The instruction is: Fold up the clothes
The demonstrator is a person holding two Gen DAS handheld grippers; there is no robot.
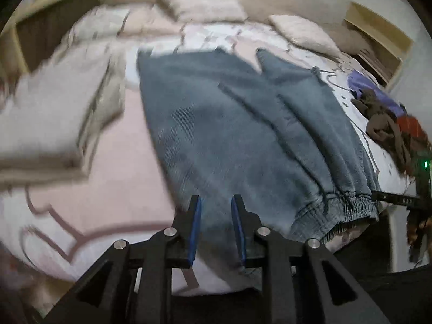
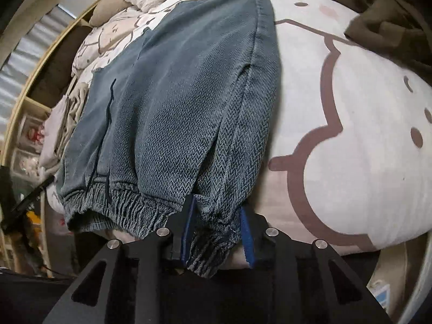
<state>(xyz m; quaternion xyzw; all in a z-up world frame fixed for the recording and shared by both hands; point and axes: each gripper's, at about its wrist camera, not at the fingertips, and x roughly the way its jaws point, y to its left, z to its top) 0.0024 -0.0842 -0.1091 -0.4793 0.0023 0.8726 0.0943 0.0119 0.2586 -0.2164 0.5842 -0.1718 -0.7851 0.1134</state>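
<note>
The left gripper point(image 1: 216, 198) points steeply down, its jaws standing a narrow gap apart with grey-blue cloth lying between the blue pads; whether they press on it cannot be told through the blur. The right gripper point(image 2: 217, 202) also tilts steeply down, its jaws drawn in around the gathered elastic waistband of the trousers point(image 2: 183, 102), the blue pads against the bunched cloth.

Both wrist views look steeply down, close, sharing the blue trousers point(image 1: 243, 124).
</note>
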